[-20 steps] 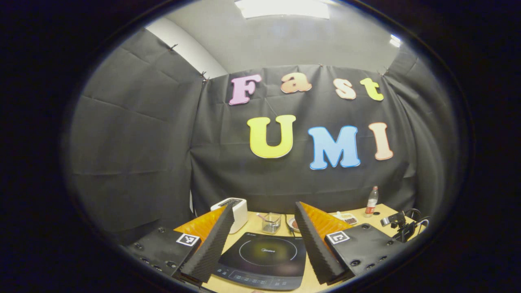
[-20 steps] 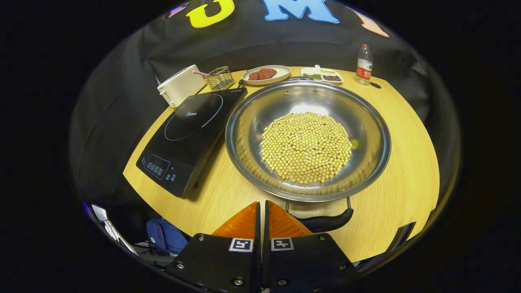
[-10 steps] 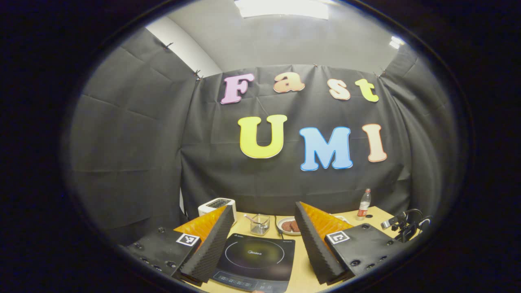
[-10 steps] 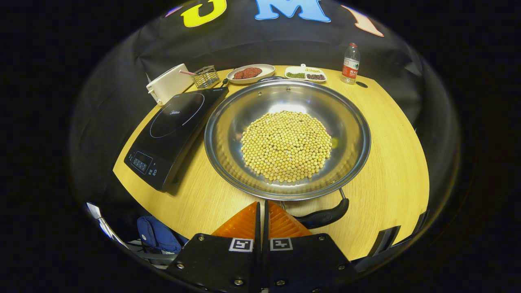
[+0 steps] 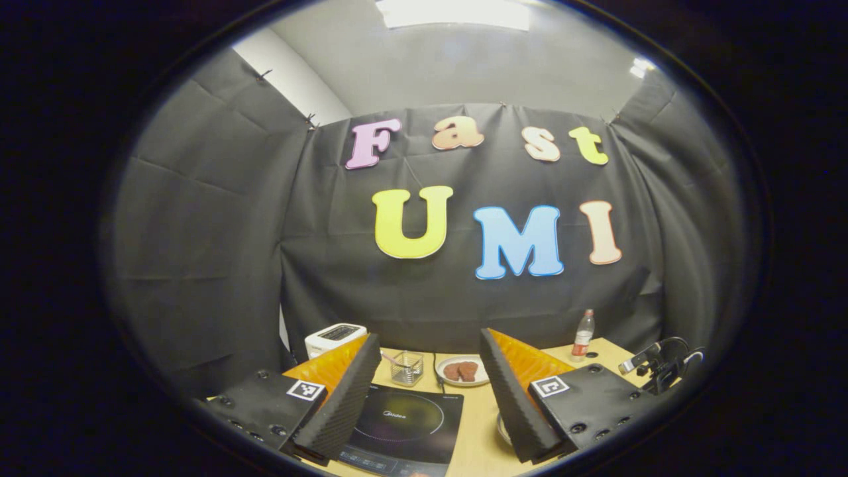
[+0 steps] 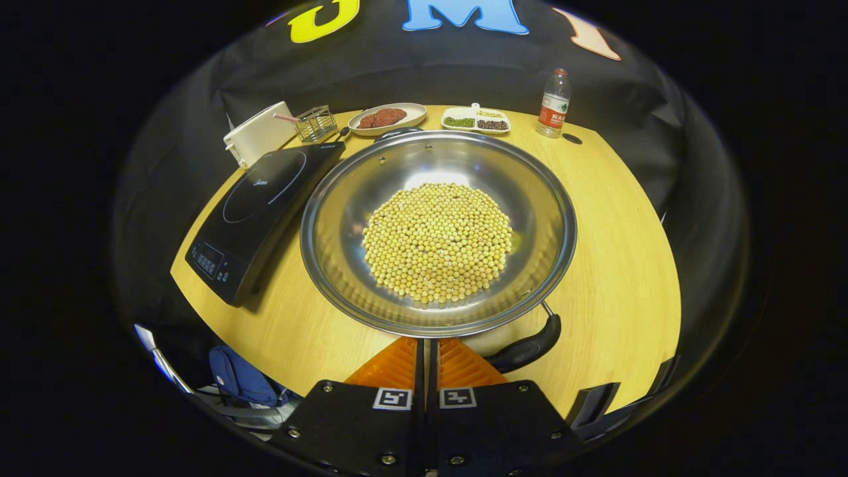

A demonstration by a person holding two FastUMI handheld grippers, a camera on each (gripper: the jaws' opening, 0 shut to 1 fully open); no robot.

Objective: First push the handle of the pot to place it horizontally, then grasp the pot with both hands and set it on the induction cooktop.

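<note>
On the round wooden worktop [image 6: 616,218], in the right gripper view, a wide, shallow steel pot [image 6: 437,232] is sitting just right of the flat black induction cooktop [image 6: 262,199], its rim nearly touching the cooktop's edge. Its polished bowl is holding a round heap of small pale beans [image 6: 437,242]. The pot's near handle [image 6: 527,344], a dark curved grip on thin metal struts, is lying just right of the right gripper [image 6: 427,354], whose fingers are pressing together with only a thin slit between them and nothing held; whether they are touching the handle is hard to tell, since the pot's rim is overlapping their tips. The far handle is showing as a dark sliver behind the rim. Beyond the pot are standing a boxy white toaster [image 6: 258,132], a small wire basket [image 6: 315,122], an oval plate [image 6: 387,118] of reddish-brown pieces, a divided tray [image 6: 476,120] and a clear plastic bottle [image 6: 553,103]. Below the worktop's edge, a blue bag [image 6: 242,377] is partly cut off.

In the left gripper view, the left gripper [image 5: 430,391] is pointing high at the cloth wall, its ridged fingers standing wide apart and empty. Between them, the cooktop [image 5: 404,424] is showing glossy, its front cut off at the bottom. A sliver of the pot's rim [image 5: 501,427] is peeking out beside the right finger, mostly hidden. At far right, a dark stand with cables [image 5: 662,368] is hard to make out.
</note>
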